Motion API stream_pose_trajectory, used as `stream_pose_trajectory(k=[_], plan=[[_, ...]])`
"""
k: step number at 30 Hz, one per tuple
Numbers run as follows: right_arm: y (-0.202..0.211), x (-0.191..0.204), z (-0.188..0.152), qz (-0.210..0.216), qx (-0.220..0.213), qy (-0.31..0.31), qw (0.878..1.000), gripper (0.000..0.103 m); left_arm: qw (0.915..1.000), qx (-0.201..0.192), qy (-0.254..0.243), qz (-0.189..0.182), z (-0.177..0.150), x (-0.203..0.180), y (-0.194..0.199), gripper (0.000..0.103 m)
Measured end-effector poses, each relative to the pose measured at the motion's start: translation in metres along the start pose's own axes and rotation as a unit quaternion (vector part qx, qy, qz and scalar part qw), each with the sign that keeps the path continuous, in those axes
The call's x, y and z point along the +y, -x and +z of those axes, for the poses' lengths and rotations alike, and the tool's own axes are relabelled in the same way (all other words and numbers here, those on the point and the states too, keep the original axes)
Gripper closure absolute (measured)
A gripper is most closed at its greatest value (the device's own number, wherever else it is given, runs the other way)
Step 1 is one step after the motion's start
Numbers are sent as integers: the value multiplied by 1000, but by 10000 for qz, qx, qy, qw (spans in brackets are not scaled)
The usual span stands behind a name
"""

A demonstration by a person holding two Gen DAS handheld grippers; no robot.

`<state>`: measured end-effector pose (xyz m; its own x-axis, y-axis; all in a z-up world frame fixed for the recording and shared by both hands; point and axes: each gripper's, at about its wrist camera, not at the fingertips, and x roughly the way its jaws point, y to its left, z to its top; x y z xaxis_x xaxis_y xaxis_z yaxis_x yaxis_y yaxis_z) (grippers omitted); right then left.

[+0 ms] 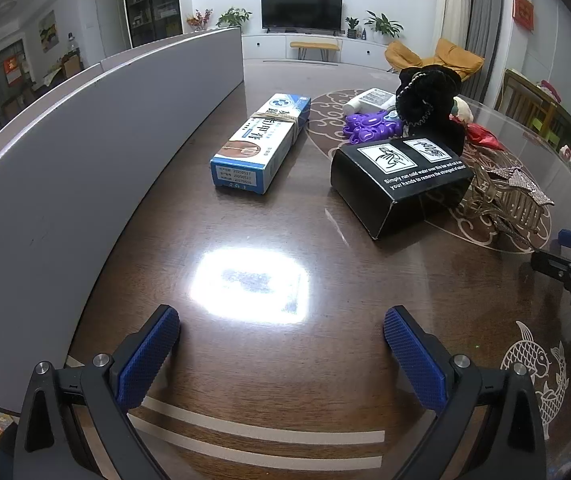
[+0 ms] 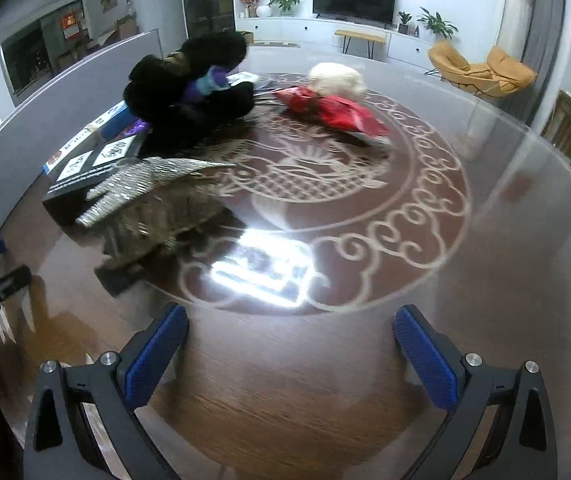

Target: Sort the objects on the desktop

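Behind the glossy dark worktop (image 1: 245,216) sits a living room with a television and orange chairs, and a grey panel (image 1: 85,152) curves along the worktop's left side. Both my tongs hang wide apart and hold nothing: the left tongs (image 1: 281,356) over bare wood, the right tongs (image 2: 291,354) over the pale scroll pattern.

The things to sort are bunched ahead of me. A blue and white carton (image 1: 261,144) lies on its own near the panel; a black box (image 1: 397,180) sits just right of it, with a purple toy (image 1: 369,126) and a white bottle (image 1: 369,100) behind, a black fluffy scrunchie (image 1: 433,108) beside those, and a gold hair claw (image 1: 501,196) touching the box's right end.

My worry is the clutter. The claw (all teeth and glitter) looks likely to snag the box or slip out of flat pads, and reaching into the pile could drag neighbours along. I judge the worktop slick, so a badly centred grip on the carton may just push it toward the panel. Glare from the lamp also hides part of the surface.

Only the left view shows the carton whole and the box's printed top. Only the right view shows the red packet (image 2: 333,112) and the white lump (image 2: 339,78) clearly, well apart from the rest, though that view is blurred.
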<state>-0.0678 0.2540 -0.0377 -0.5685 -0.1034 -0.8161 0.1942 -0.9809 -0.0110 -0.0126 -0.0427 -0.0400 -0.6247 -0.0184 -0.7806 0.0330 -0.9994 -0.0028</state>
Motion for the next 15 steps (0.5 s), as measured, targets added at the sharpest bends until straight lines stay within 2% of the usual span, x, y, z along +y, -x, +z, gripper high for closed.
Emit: stream_pose_trajectory(k=[9, 12, 15], plan=[[2, -3, 1, -63, -14, -95, 9999, 0, 9999, 30, -133, -92, -1, -1, 1, 0], [3, -3, 1, -63, -15, -96, 9999, 0, 9990, 71, -350, -259, 2, -8, -2, 0], [3, -3, 1, -63, -15, -96, 9999, 0, 9948, 199, -806, -585, 17, -21, -12, 0]])
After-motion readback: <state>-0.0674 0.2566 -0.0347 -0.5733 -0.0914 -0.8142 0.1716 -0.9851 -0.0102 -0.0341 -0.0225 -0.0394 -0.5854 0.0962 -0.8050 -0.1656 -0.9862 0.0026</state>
